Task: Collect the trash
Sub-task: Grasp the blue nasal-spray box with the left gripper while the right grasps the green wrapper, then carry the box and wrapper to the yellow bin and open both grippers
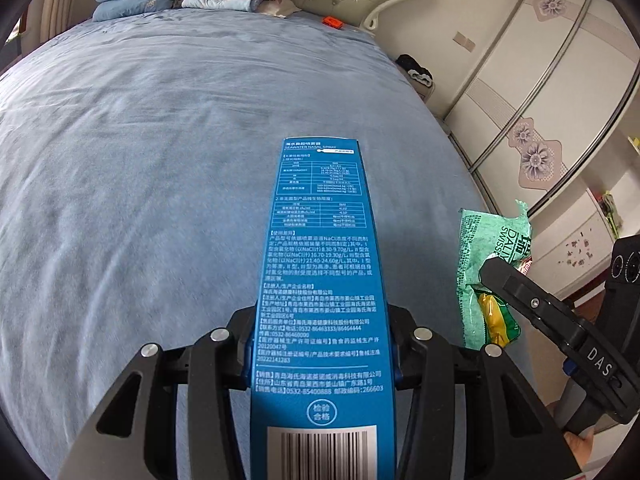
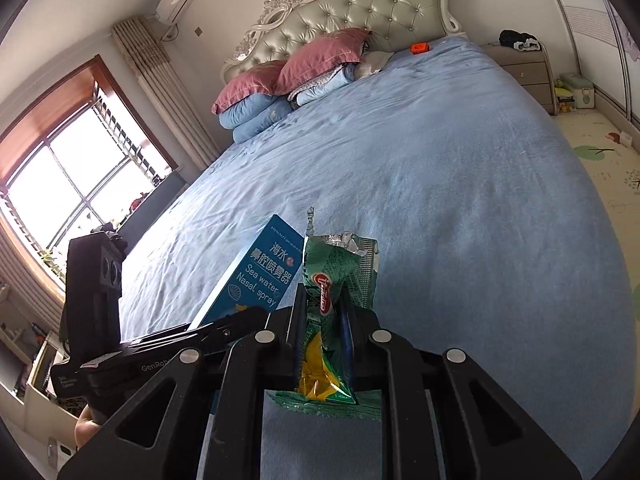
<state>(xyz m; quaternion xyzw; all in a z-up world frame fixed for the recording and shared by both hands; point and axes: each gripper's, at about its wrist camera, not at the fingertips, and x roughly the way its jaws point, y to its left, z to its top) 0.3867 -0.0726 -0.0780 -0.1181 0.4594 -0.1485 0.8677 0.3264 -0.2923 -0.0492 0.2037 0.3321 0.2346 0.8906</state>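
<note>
Left gripper point(image 1: 320, 344): clamped on blue nasal spray box point(image 1: 320, 264), centre frame, above the bed point(image 1: 140, 160).
Right gripper point(image 2: 322, 332): pinching green snack wrapper point(image 2: 332, 280), lower centre.

Bright daylight from the window point(image 2: 60, 184); sharp centres, fisheye-bent, dark-vignetted edges.

A home bedroom: blue-covered bed point(image 2: 400, 168), tufted headboard point(image 2: 360, 12), pillows point(image 2: 320, 60), wardrobe point(image 1: 540, 92).

Both grippers are raised side by side, angled downward. The left gripper point(image 1: 320, 344) is clamped on a blue box point(image 1: 322, 264), while the right gripper point(image 2: 322, 344) pinches a green wrapper point(image 2: 332, 300).
</note>
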